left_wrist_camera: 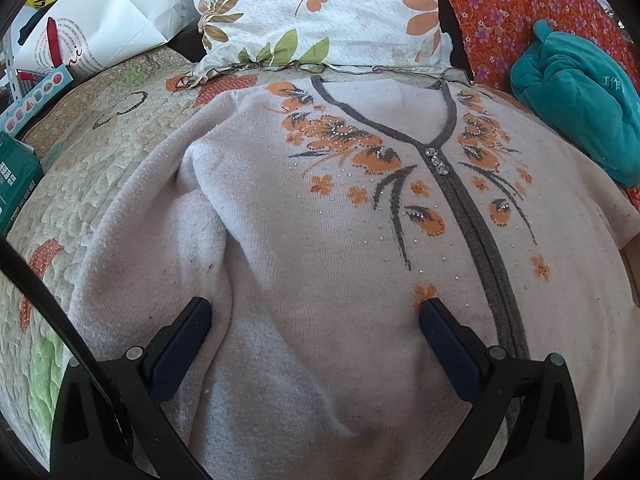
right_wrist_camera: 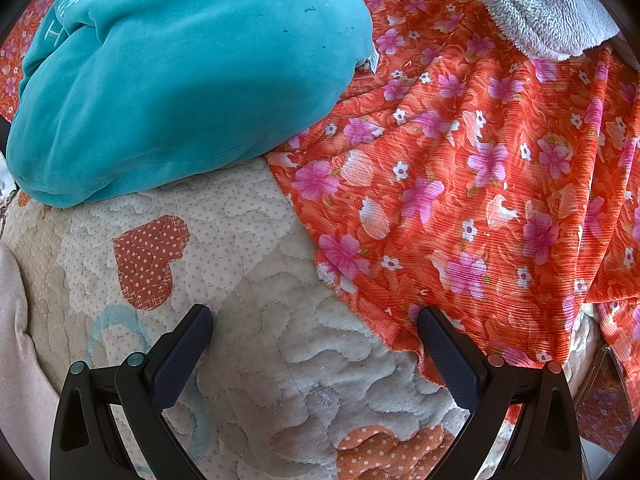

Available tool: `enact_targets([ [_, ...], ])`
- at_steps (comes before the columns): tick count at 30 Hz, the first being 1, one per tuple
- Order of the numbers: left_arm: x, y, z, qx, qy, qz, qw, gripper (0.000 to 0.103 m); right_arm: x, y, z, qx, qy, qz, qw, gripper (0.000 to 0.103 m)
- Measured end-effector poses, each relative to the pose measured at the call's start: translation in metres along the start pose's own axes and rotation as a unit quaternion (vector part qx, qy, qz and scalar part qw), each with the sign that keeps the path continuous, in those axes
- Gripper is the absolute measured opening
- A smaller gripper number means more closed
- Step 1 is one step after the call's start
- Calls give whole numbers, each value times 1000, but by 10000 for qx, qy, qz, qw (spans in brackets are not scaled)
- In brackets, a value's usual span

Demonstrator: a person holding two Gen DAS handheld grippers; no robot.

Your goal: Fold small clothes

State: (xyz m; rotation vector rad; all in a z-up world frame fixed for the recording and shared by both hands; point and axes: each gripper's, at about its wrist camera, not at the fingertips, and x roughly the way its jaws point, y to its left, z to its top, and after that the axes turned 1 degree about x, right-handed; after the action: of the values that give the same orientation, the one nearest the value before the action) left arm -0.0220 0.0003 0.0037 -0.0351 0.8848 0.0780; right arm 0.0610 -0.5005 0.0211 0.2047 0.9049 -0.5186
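A pale pink knit cardigan [left_wrist_camera: 304, 216] with orange flowers and a grey button band lies face up on the quilted bedcover [left_wrist_camera: 100, 152]. Its left sleeve is folded down along the body. My left gripper [left_wrist_camera: 316, 316] hovers open over the lower front of the cardigan, fingers spread wide with nothing between them. In the right wrist view, my right gripper [right_wrist_camera: 316, 324] is open above bare quilt [right_wrist_camera: 280, 360], and only an edge of the cardigan [right_wrist_camera: 12, 320] shows at the far left.
A floral pillow [left_wrist_camera: 320, 12] lies beyond the collar. A teal plush bundle [right_wrist_camera: 180, 80] sits to the cardigan's right, beside an orange flowered cloth [right_wrist_camera: 480, 180]. A grey fleece [right_wrist_camera: 540, 4] lies at the far right. Paper bags [left_wrist_camera: 100, 20] and boxes [left_wrist_camera: 16, 176] stand at left.
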Motion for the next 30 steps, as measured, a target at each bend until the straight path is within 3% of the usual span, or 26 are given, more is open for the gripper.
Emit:
enact_targets([
  [30,1,2,-2,42,25,68,10000,103,0,-1,1,2,-3,12,10000,103],
])
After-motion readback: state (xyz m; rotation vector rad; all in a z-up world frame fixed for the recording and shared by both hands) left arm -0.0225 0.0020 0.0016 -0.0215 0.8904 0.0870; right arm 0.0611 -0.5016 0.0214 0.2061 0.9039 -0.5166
